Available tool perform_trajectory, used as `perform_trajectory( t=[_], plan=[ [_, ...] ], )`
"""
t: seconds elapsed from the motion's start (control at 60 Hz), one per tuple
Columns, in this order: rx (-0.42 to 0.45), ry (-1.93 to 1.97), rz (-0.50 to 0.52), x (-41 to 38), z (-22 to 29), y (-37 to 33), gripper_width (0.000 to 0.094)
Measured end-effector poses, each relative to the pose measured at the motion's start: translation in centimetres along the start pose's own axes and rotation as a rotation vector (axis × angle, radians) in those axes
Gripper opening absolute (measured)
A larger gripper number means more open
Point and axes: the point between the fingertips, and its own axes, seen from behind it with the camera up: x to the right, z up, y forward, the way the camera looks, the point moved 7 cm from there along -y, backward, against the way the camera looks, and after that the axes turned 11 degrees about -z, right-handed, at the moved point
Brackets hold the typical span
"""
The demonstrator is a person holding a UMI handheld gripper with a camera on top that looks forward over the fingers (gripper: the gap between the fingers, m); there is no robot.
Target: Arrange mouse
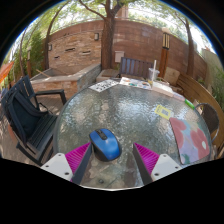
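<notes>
A blue computer mouse [105,143] lies on a round glass table [135,115]. It rests on the table between my two fingers, close to the left finger, with a gap to the right one. My gripper [112,160] is open, its magenta pads [77,157] spread wide at either side of the mouse. The mouse's near end reaches down between the fingertips.
A pink mouse pad [187,138] lies on the table to the right. A white cup with a straw [153,73] and some papers [104,86] sit at the far side. Dark patio chairs [28,115] stand at the left; a brick wall lies beyond.
</notes>
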Motion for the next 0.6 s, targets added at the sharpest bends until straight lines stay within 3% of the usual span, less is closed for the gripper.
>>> perform_trajectory(
  t=[0.167, 0.2, 0.267, 0.467, 0.6],
  plan=[
    [-0.014, 0.007, 0.009, -0.6, 1.7, 2.8, 0.0788],
    [-0.02, 0.007, 0.021, -0.9, 2.0, 3.0, 0.0735],
    [-0.026, 0.013, 0.058, -1.6, 2.3, 3.3, 0.0512],
    [-0.028, -0.007, 0.069, -1.7, 2.4, 3.2, 0.0373],
    [0.016, 0.006, 0.139, -1.1, 5.2, 0.9, 0.0356]
  ],
)
